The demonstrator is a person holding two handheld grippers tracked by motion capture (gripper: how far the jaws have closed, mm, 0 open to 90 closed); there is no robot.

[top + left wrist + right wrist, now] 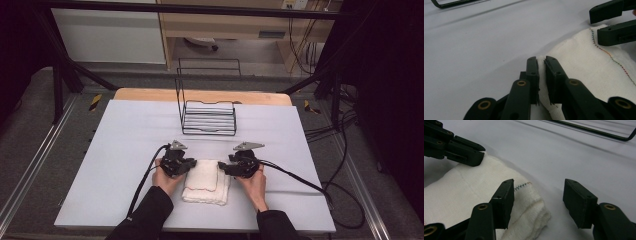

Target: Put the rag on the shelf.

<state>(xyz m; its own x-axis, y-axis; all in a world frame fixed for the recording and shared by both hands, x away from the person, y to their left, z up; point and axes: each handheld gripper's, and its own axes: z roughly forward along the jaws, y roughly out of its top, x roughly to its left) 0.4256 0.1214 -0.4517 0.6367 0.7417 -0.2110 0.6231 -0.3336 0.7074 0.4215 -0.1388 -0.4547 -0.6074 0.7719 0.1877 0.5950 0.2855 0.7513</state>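
A folded white towel (207,181) with a coloured stitched hem lies on the white table cover, near the front. My left gripper (190,165) is at the towel's far left corner. In the left gripper view its jaws (541,60) are shut on a fold of the towel (586,65). My right gripper (222,167) is at the far right corner, tips pointing left. In the right gripper view it (537,186) stands open: one jaw is over the towel (461,190), the other over bare table, and the pads do not press the cloth.
A black wire rack (209,117) with an upright back stands behind the towel at the table's middle. The white cover (125,150) spreads wide to the left and right. Cables trail from both grippers, the right one toward the table's right edge.
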